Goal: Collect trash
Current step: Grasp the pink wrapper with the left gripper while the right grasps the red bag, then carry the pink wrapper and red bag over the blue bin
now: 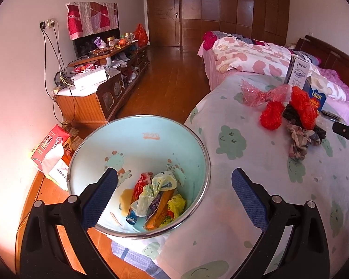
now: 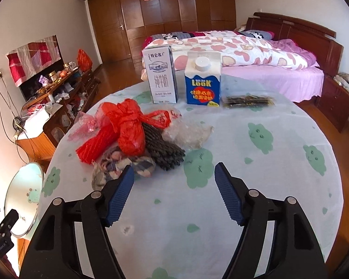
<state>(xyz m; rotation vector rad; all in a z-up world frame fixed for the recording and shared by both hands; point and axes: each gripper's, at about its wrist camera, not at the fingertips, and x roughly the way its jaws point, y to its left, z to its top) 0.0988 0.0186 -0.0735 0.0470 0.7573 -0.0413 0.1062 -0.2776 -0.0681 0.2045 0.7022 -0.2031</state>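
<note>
Trash pile (image 2: 132, 137) sits on the round surface (image 2: 279, 186), at about 11 o'clock from the right tongs (image 2: 174, 179) in the right wrist view. Pile contents: red plastic bag (image 2: 128, 125) on top, red mesh sleeve (image 2: 95, 146) to its 8 o'clock, dark ribbed piece (image 2: 162, 148) at its 4 o'clock, clear crumpled wrap (image 2: 188, 134) further at 3 o'clock, balled checked cloth (image 2: 118, 167) nearest the tongs. All touching or overlapping.

Right tongs: jaws apart, nothing between them, only bare tablecloth. Left fingertip sits just beside the checked cloth; contact cannot be told.

Behind the pile at 12 o'clock: white milk carton (image 2: 161, 75) upright, blue juice carton (image 2: 202, 81) upright just beside it at 3 o'clock, flat dark packet (image 2: 249, 100) lying at 3 o'clock of that.

Left tongs (image 1: 174, 181): jaws wide apart, holding nothing. They straddle the rim of the bin (image 1: 137, 139): left finger over the bin mouth, right finger over the tablecloth. Bin stands on the floor against the surface edge, already holding wrappers and yellow plastic bags (image 1: 156, 193) at its bottom. In the left wrist view the trash pile lies at 2 o'clock from the bin, well apart.

Tissue box (image 1: 51, 148) on the floor at the bin's 9 o'clock. Bed (image 2: 256, 53) beyond the surface at 1 o'clock in the right wrist view.
</note>
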